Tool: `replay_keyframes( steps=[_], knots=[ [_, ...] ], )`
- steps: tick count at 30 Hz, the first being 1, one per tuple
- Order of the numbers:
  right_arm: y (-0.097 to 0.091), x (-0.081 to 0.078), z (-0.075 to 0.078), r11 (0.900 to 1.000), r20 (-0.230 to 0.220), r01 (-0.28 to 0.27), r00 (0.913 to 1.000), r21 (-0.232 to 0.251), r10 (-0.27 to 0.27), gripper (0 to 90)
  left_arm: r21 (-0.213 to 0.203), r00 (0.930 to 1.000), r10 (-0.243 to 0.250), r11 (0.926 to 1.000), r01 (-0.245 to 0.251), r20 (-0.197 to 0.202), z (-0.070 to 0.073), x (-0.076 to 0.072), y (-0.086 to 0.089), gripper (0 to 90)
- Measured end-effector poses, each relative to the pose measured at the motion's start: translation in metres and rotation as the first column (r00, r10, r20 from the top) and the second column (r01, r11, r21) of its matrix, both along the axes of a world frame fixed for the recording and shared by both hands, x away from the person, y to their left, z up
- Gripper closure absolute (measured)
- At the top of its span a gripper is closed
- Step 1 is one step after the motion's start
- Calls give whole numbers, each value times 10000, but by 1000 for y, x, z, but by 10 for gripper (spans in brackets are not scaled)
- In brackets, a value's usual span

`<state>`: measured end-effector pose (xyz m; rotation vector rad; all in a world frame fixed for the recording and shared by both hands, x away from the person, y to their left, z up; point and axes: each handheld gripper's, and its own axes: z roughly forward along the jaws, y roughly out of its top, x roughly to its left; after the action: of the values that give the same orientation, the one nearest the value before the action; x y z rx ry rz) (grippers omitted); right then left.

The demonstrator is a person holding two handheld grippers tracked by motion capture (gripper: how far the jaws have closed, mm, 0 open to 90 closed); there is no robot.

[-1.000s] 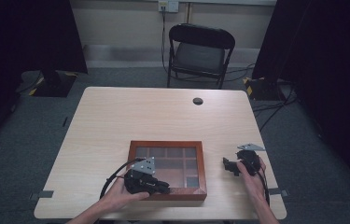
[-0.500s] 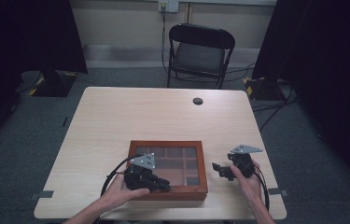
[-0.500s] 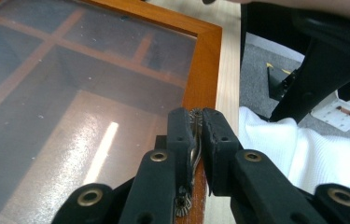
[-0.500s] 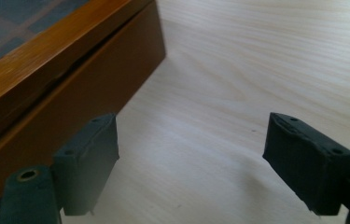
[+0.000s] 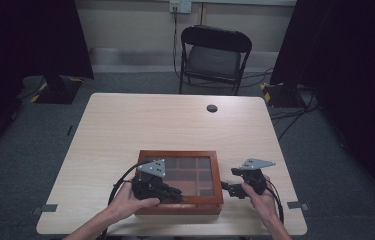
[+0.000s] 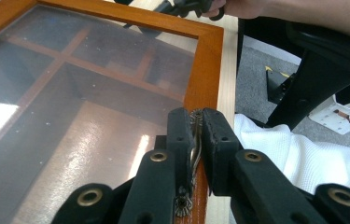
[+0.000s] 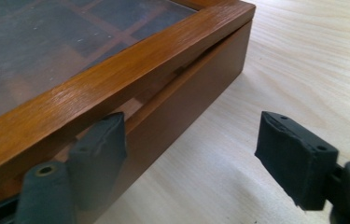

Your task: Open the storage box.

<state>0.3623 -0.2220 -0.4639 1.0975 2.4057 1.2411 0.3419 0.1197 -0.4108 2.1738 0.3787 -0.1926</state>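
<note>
A wooden box (image 5: 180,156) with a glass lid over several compartments lies near the table's front edge. My left gripper (image 5: 177,193) rests on the lid's front rim, shut on the small bronze clasp (image 6: 195,122) there; in the left gripper view the left gripper (image 6: 196,128) pinches the thin metal between both pads. My right gripper (image 5: 229,181) hovers just off the box's right side, open. Its jaws have just been closing, with nothing gripped. In the right gripper view the right gripper (image 7: 191,126) has one pad beside the box's wall (image 7: 172,116) below a narrow gap under the lid, the other over bare table.
The light wood table (image 5: 175,125) has a small black grommet (image 5: 212,108) near its far edge. A black folding chair (image 5: 215,55) stands behind the table. Dark curtains hang at both sides. White cloth (image 6: 303,158) shows below the table's front edge.
My right gripper has moved left toward the box's right side and risen a little. The left gripper has stayed on the clasp.
</note>
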Motion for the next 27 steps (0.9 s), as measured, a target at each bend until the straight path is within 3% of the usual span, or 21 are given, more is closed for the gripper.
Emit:
replay_keyframes(
  steps=[12, 15, 17, 22, 24, 27],
  knots=[
    [8, -7, 6, 9946, 57, -972, 9953, 373, 971, 217, -111, 9999, -21, 9999, 19, -170, 17, 7, 3, 820],
    [11, -9, 8, 9948, 236, -952, 9953, 354, 944, 233, -161, 9999, 31, 9999, -34, -141, 18, 7, 3, 817],
    [11, -8, 8, 9943, 236, -952, 9953, 480, 941, 223, -115, 9999, 4, 9999, -3, 135, 19, 5, 4, 807],
    [10, -8, 9, 9943, 283, -907, 9956, 567, 892, 224, -591, 9988, 245, 9980, -220, 417, 23, 3, 11, 568],
    [10, -8, 10, 9936, 310, -915, 9955, 656, 897, 223, -872, 9977, 364, 9957, -313, 578, 25, 3, 16, 531],
    [10, -7, 11, 9935, 366, -869, 9958, 741, 843, 223, -951, 9934, 830, 9926, -754, 789, 31, 3, 24, 453]
  ],
)
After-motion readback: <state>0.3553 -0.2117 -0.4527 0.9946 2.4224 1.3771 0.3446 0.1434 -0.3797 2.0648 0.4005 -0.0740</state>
